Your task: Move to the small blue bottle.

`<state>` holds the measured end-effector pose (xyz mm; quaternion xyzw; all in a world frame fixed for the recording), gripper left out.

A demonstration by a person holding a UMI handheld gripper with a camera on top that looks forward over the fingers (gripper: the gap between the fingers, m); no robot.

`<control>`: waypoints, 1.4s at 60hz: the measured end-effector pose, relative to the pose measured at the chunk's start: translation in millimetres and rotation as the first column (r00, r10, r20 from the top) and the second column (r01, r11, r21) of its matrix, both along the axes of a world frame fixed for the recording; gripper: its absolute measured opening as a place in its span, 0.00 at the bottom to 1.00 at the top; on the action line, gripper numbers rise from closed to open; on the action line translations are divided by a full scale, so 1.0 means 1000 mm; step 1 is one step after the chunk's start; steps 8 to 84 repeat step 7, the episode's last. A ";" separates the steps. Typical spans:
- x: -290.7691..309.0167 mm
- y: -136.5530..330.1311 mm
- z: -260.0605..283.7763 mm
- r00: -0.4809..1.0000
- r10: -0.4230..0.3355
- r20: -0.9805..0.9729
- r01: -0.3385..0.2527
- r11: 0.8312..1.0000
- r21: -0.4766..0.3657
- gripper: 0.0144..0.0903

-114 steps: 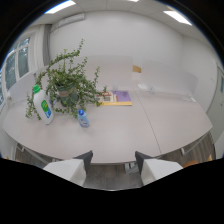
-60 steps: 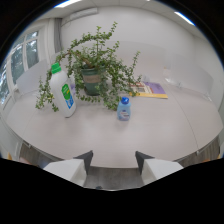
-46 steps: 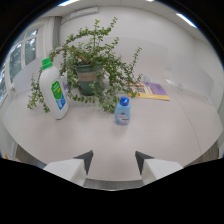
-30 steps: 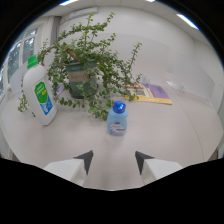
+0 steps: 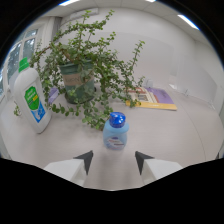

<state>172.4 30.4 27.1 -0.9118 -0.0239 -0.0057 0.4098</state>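
Now closer: bottle (image 5: 116, 131) stands just ahead of the gripper (image 5: 114, 161), jaws wide open, empty; approach nearly complete.

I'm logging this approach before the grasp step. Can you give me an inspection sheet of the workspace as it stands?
Surface: pale white table, matte.
Job's thing: small blue-capped light blue plastic bottle, upright, just ahead of the fingers, centred on the gap.
Clutter: leafy green plant in a dark pot behind the bottle; large white jug with green cap and green label beside the plant; flat purple and yellow booklet beyond.
Gripper: gripper open, nothing between its fingers.
Cables: nothing seen.
Surroundings: white walls, ceiling lights.
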 end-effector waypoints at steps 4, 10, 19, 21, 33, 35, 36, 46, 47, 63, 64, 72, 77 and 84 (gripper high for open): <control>-0.001 0.000 0.000 1.000 0.000 -0.006 0.000 1.000 -0.001 0.91; -0.002 0.000 0.000 1.000 0.003 -0.009 -0.003 1.000 -0.002 0.91; -0.002 0.000 0.000 1.000 0.003 -0.009 -0.003 1.000 -0.002 0.91; -0.002 0.000 0.000 1.000 0.003 -0.009 -0.003 1.000 -0.002 0.91; -0.002 0.000 0.000 1.000 0.003 -0.009 -0.003 1.000 -0.002 0.91; -0.002 0.000 0.000 1.000 0.003 -0.009 -0.003 1.000 -0.002 0.91; -0.002 0.000 0.000 1.000 0.003 -0.009 -0.003 1.000 -0.002 0.91; -0.002 0.000 0.000 1.000 0.003 -0.009 -0.003 1.000 -0.002 0.91; -0.002 0.000 0.000 1.000 0.003 -0.009 -0.003 1.000 -0.002 0.91; -0.002 0.000 0.000 1.000 0.003 -0.009 -0.003 1.000 -0.002 0.91; -0.002 0.000 0.000 1.000 0.003 -0.009 -0.003 1.000 -0.002 0.91; -0.002 0.000 0.000 1.000 0.003 -0.009 -0.003 1.000 -0.002 0.91; -0.002 0.000 0.000 1.000 0.003 -0.009 -0.003 1.000 -0.002 0.91; -0.002 0.000 0.000 1.000 0.003 -0.009 -0.003 1.000 -0.002 0.91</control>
